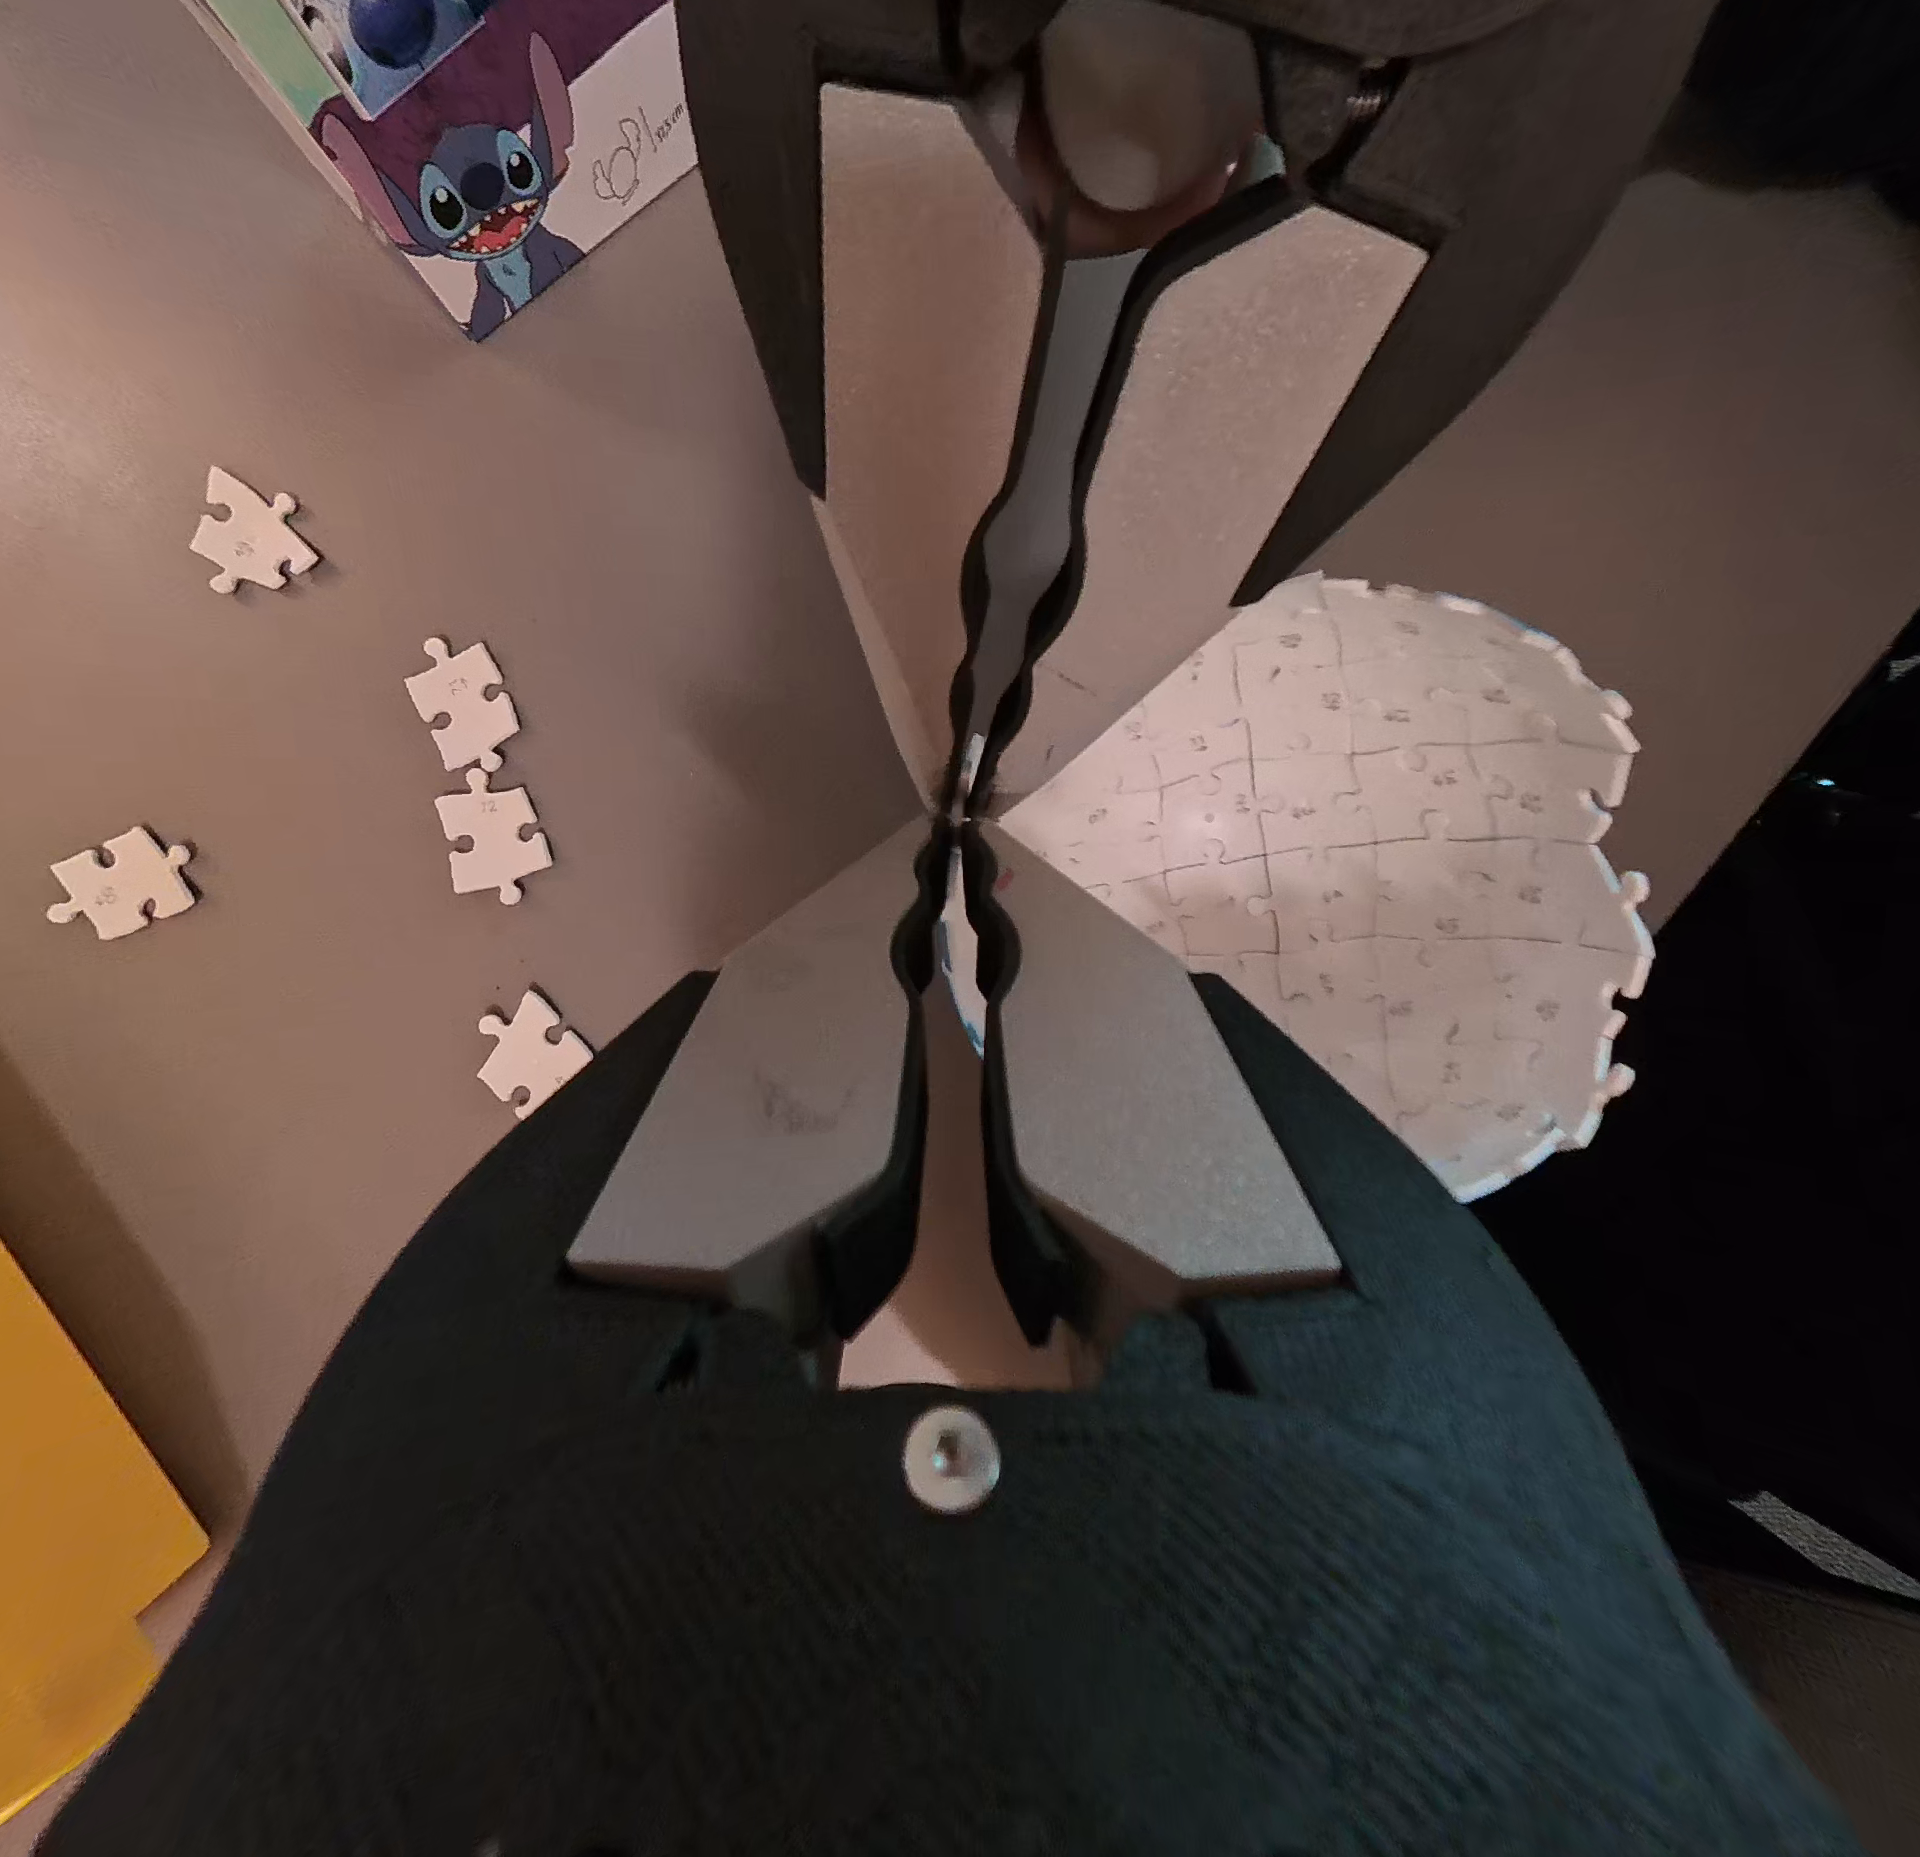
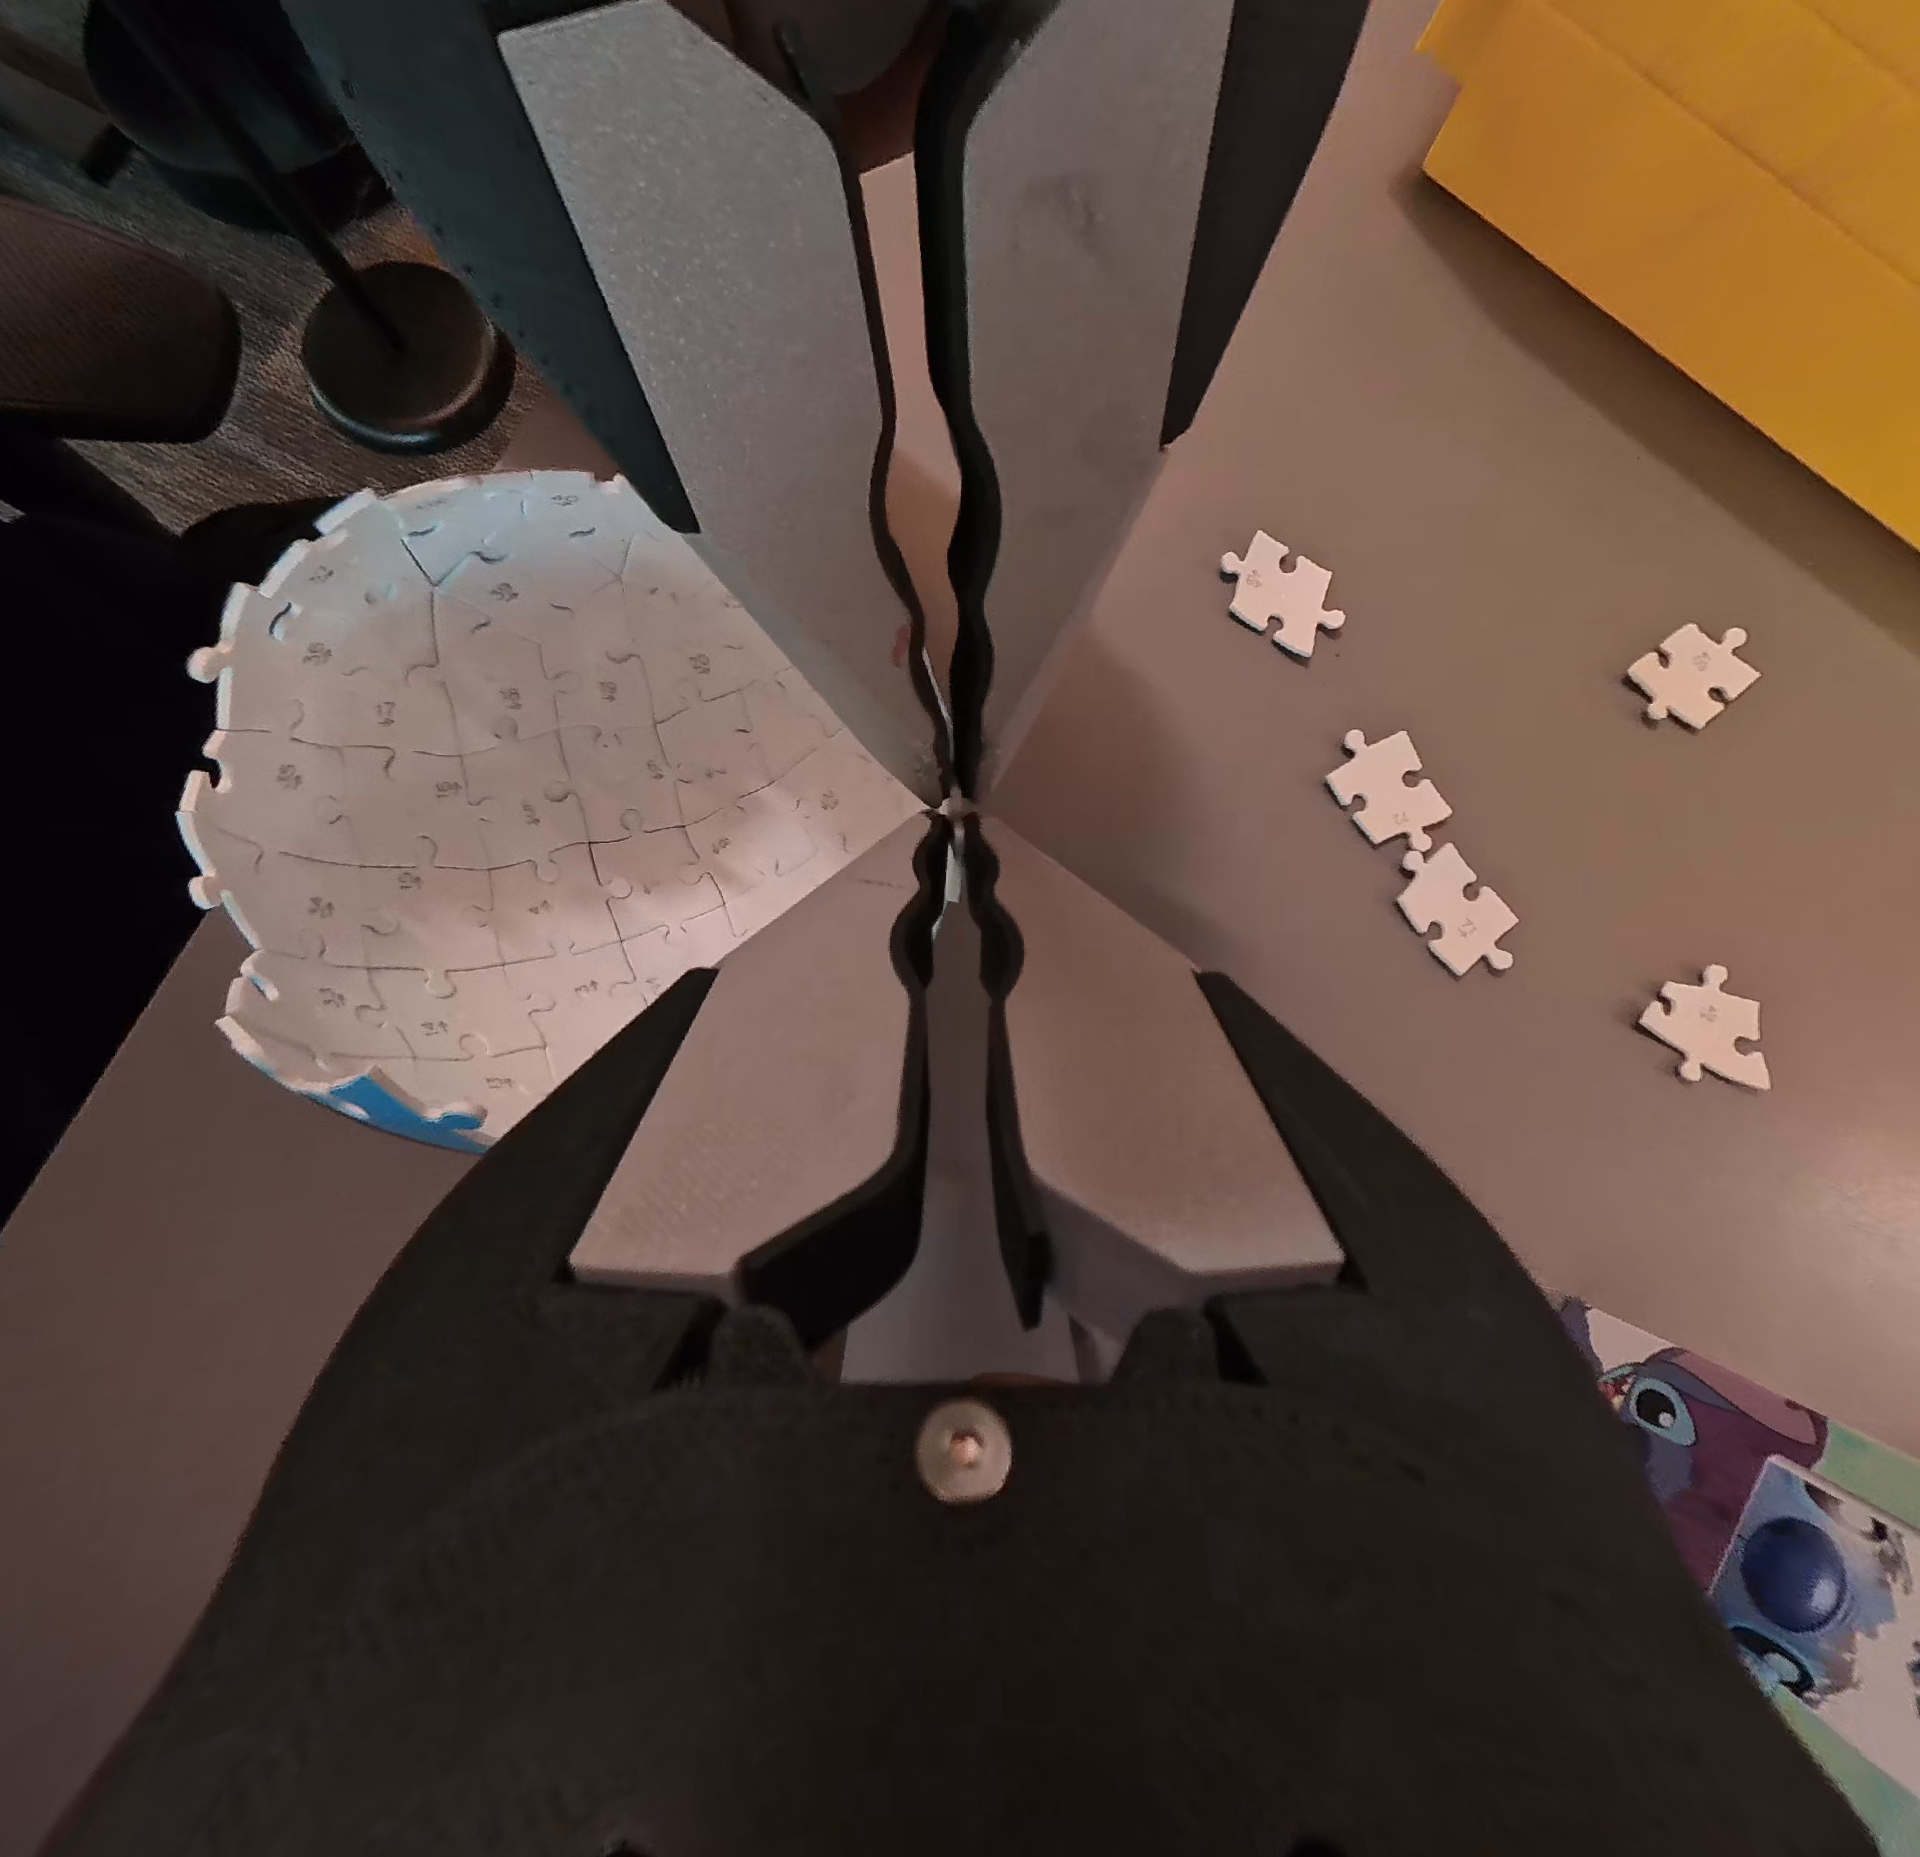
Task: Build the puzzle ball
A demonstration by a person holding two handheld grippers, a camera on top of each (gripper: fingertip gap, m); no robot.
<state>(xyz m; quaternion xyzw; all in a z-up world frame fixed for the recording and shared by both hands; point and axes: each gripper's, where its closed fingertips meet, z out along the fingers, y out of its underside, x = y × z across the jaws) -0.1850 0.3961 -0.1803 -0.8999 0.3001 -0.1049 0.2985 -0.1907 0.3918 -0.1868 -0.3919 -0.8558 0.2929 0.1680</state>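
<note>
Both my jaws clenched tip-to-tip, seemingly pinching the half-built puzzle ball (image 1: 1351,872) rim between them; loose pieces (image 2: 1387,789) lie opposite on counter (image 2: 1299,373).

Gripper fingers (image 1: 951,976) cover much of the half-built ball (image 1: 1403,872) and one loose piece (image 1: 530,1049), the picture box (image 1: 457,114) and yellow box (image 2: 1704,207) run off frame, piece markings too small to read.
</note>
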